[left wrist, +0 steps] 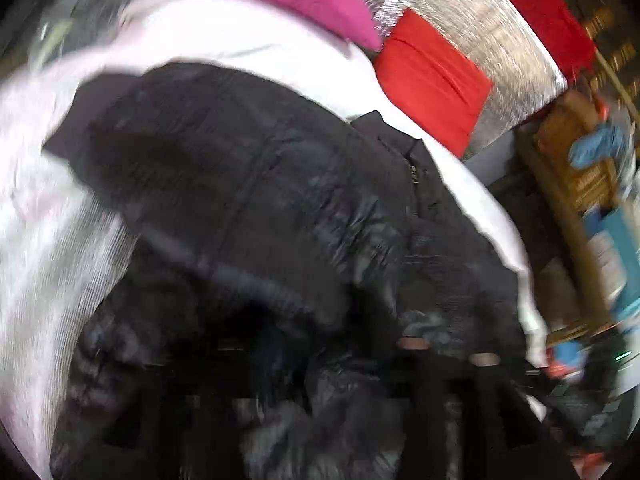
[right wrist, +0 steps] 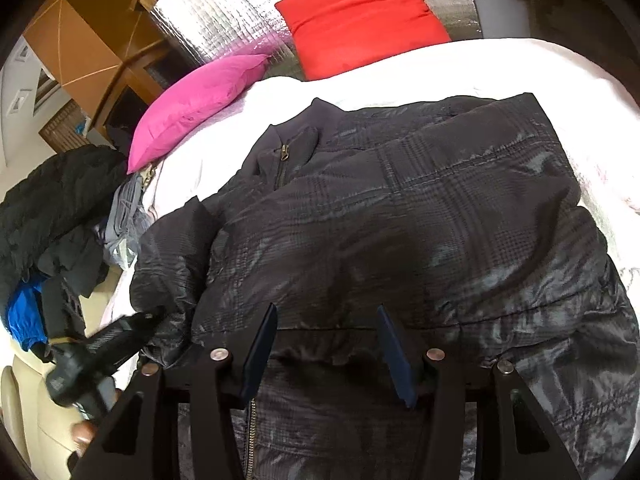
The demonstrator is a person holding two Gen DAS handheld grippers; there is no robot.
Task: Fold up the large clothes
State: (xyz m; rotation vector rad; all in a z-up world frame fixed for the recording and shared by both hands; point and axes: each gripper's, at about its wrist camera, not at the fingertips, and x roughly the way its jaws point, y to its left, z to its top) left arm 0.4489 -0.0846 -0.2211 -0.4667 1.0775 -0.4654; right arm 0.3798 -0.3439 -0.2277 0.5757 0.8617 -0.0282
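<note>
A dark plaid puffer jacket (right wrist: 400, 216) lies on the white bed (right wrist: 400, 68), collar and zipper toward the pillows. My right gripper (right wrist: 326, 312) is open just above the jacket's lower front near the zipper, holding nothing. The left gripper (right wrist: 120, 332) shows at the left edge of the right wrist view, beside the jacket's left sleeve. In the blurred left wrist view the jacket (left wrist: 248, 184) fills the frame and dark fabric covers the left gripper's fingers; I cannot tell its state.
A pink pillow (right wrist: 196, 100) and a red pillow (right wrist: 360, 16) lie at the head of the bed against a silver quilted headboard (right wrist: 216, 12). A pile of dark, grey and blue clothes (right wrist: 52, 220) sits at the left. Wooden furniture (right wrist: 88, 40) stands behind.
</note>
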